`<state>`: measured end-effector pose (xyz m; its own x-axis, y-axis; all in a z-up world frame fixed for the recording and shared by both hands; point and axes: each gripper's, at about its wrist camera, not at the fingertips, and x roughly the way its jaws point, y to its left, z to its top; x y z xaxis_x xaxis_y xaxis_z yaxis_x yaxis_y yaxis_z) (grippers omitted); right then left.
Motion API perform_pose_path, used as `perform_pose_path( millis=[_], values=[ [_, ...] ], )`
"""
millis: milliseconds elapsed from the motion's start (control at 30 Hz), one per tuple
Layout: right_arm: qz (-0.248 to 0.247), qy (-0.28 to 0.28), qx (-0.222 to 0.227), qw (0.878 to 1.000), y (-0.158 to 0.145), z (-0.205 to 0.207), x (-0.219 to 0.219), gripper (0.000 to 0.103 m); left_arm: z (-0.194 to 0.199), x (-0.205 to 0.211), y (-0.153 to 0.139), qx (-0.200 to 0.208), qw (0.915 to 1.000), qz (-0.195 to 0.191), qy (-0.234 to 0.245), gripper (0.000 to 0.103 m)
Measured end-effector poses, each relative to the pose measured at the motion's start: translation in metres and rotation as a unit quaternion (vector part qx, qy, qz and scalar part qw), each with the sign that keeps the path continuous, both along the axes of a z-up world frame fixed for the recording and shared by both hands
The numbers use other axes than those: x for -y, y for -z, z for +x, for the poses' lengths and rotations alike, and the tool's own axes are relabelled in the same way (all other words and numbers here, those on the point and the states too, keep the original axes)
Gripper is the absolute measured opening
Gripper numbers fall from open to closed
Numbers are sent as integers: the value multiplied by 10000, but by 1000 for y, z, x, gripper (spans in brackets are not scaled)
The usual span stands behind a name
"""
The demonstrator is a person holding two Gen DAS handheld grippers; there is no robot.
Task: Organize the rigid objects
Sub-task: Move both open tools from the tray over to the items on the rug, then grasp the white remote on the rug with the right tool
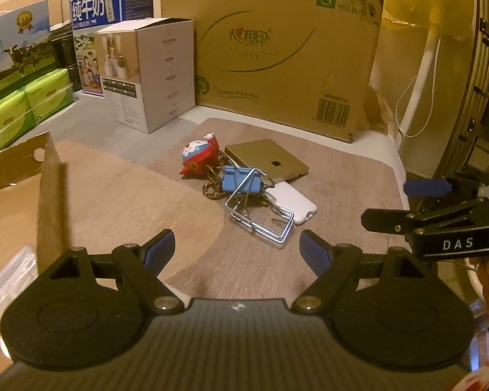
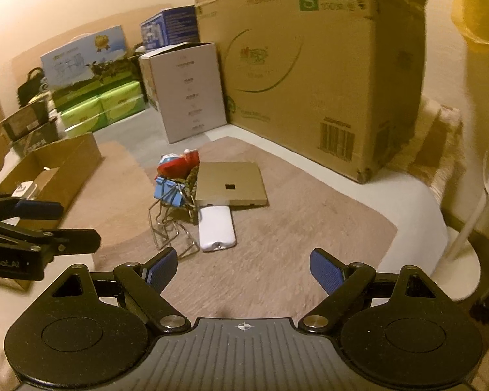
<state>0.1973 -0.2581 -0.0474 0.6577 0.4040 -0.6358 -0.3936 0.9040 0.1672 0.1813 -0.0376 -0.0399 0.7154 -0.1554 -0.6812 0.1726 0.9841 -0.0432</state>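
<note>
A small pile lies on the wood-pattern tabletop [image 1: 120, 195]: a red and blue cartoon toy [image 1: 201, 157], a flat olive square box [image 1: 266, 159], a blue binder clip [image 1: 239, 179] with long wire handles, a patterned strap [image 1: 213, 189] and a white phone case [image 1: 291, 203]. The same pile shows in the right wrist view: toy [image 2: 178, 165], box [image 2: 229, 184], clip [image 2: 168, 193], case [image 2: 215, 228]. My left gripper [image 1: 237, 251] is open and empty, short of the pile. My right gripper [image 2: 243, 268] is open and empty, just short of the case. Each gripper shows in the other's view.
An open cardboard tray [image 1: 13, 176] with items inside stands at the left [image 2: 52, 169]. A big cardboard box [image 1: 277, 49], a white carton [image 1: 150, 71], milk cartons [image 1: 111, 16] and green tissue packs [image 1: 26, 104] line the back. A white fan pole [image 1: 420, 75] stands right.
</note>
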Motion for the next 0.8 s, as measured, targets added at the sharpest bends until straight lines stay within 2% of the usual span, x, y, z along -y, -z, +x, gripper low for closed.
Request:
perform_pose_path(
  millis=[600,667,800],
  values=[
    [-184,-1032,142,9944,35,40,-11,87,27,5,27,-37,9999,64,-131,80],
    [-255,-1083,165,9937,40,45,-15,85,30,4,29,-39,9999,55,-154,80],
    [-307,-1162,135,9927,50,57,-25,74,35,2,30,-31,9998,2,-221,80]
  ],
)
